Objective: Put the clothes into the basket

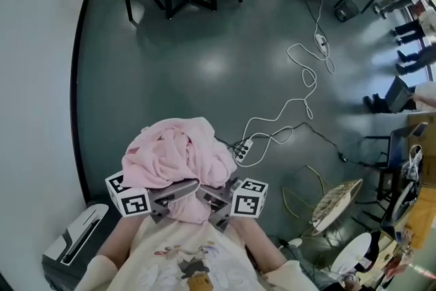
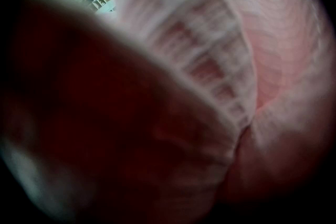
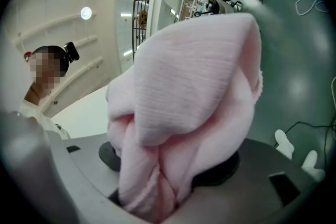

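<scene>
Risk, judged from how things lie: the pink garment sits as a loose heap on top of the two grippers, close in front of the person's chest and well above the grey floor. Most of its bulk is piled above the jaws, not between them. If either gripper tilts or the two draw apart, the top folds could slide off and land on the floor, near the white power strip and its cable.

Second risk: the cloth smothers the left gripper view completely, so that side gives no sight of where it is heading. A release made blind could miss the rim.

Third: no basket can be picked out with certainty in any view, so the carry may be long. A long carry gives a slack fold more chance to work free.

Right gripper: jaws stand fairly wide but are clamped on a thick bunched fold of the garment. The fold fills the gap between the pads, and the rest balloons up above them.

Left gripper: buried under the garment and touching it. Whether its jaws pinch the cloth or only prop it up cannot be told.
</scene>
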### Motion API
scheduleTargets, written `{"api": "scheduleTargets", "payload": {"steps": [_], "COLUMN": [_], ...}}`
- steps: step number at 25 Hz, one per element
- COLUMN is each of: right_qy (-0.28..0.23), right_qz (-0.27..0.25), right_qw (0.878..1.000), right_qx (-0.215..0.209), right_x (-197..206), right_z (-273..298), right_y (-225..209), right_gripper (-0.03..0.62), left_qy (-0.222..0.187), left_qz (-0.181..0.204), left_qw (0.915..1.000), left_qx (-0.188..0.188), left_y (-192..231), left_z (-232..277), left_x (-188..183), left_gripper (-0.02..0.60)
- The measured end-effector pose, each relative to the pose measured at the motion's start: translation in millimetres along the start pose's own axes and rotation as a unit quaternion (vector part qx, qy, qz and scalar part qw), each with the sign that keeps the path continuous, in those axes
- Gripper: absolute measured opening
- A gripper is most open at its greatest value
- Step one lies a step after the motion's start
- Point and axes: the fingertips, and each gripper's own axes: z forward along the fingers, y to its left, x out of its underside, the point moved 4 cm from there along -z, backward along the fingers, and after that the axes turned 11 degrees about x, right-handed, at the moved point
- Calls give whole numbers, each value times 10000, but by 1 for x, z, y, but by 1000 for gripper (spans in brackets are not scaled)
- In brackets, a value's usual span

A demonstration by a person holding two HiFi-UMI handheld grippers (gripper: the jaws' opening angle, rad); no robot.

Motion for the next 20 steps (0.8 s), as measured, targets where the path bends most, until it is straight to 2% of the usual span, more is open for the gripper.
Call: {"api": "scheduleTargets", "payload": {"steps": [7, 12, 20], "right_qy": [298, 376, 222], "right_qz": [-11, -193, -376], "right_qw": [9993, 9989, 9990], "right_qx": [209, 189, 32], "right_x": [-45, -88, -128], "right_z": [61, 123, 215], "right_y": [-9, 2, 36], "right_gripper": [278, 278, 278], "left_qy": [-287, -475, -491], "left_qz": [-239, -112, 185], "left_qw": [9993, 9988, 9985], "left_qx": [28, 23, 138], "left_y": [56, 93, 129], "left_z": [-14, -36, -87], "left_x": [-50, -110, -195], "left_gripper": [482, 482, 482]}}
